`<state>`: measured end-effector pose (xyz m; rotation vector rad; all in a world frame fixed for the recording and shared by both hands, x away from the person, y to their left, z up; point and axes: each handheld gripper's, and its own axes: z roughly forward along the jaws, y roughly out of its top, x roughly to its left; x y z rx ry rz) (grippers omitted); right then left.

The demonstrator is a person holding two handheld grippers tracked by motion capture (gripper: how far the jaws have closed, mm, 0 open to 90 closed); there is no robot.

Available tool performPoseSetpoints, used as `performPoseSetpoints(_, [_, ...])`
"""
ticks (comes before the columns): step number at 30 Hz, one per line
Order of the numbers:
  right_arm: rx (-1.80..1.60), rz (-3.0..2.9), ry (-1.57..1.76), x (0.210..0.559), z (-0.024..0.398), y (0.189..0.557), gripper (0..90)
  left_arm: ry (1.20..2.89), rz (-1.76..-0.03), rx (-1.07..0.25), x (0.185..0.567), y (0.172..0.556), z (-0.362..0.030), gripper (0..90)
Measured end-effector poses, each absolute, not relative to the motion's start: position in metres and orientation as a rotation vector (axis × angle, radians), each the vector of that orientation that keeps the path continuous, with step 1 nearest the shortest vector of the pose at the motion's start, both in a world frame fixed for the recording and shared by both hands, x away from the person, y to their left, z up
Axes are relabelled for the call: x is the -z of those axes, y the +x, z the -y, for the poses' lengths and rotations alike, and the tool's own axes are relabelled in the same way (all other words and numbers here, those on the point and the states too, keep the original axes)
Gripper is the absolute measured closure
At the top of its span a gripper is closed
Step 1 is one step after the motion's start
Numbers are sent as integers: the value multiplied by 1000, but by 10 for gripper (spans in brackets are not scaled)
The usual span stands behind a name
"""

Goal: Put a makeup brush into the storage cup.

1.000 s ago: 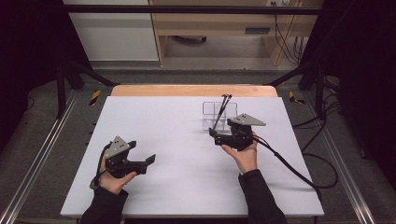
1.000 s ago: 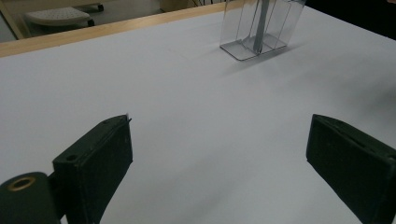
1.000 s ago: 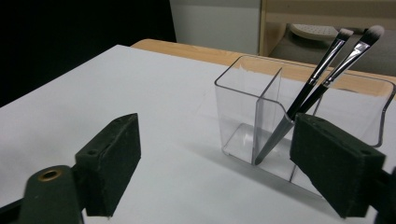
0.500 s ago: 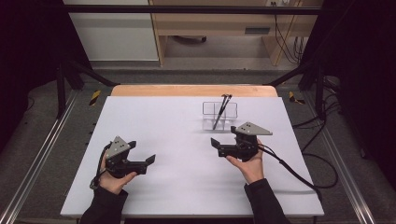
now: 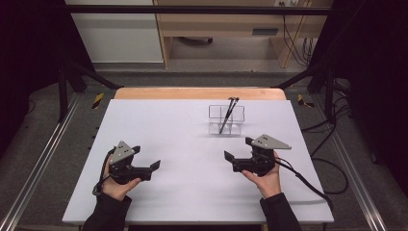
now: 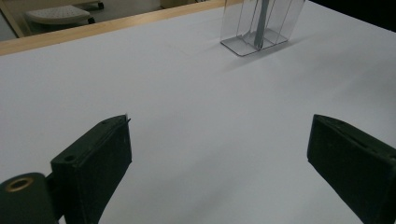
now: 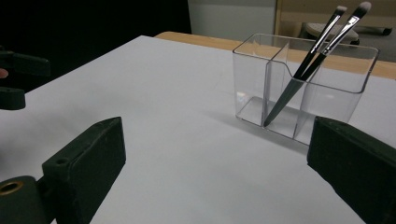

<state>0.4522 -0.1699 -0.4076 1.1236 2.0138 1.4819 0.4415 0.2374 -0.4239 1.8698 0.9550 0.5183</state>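
- Table [image 5: 183,192]: white top with a wooden strip along the far edge; it bears the holder and both hands.
- Clear holder [image 5: 226,120]: a transparent box with inner partitions, upright on the far right-of-centre part of the table. In the right gripper view [image 7: 303,88] it stands ahead of the jaws, between them in the picture but well clear of both.
- Brushes [image 5: 228,113]: two slim dark-handled brushes, side by side in the holder. They lean, tips down on its floor and pale bristle ends [image 7: 350,10] rising past the rim. In the left gripper view their upper parts are cut off by the frame edge.
- Right gripper [image 5: 236,149]: held in the person's right hand [image 5: 264,175] at the near right of the table, nearer the person than the holder and apart from it. Jaws have just been opening and stand wide apart; nothing lies between them but bare table.
- Left gripper [image 5: 146,158]: held in the person's left hand [image 5: 115,185] at the near left, well apart from the holder. Jaws spread wide, with nothing held; the left gripper view shows white table between them and the holder [image 6: 259,25] far ahead.
- Cable [image 5: 308,185]: trails from the right gripper across the table's right edge.
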Motion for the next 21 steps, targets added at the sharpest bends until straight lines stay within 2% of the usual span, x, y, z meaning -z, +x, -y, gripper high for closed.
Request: performPoseSetpoints(21, [-1449,-2012,1156,423,193,437,42,1880,-951,-524,426,440,-237,54])
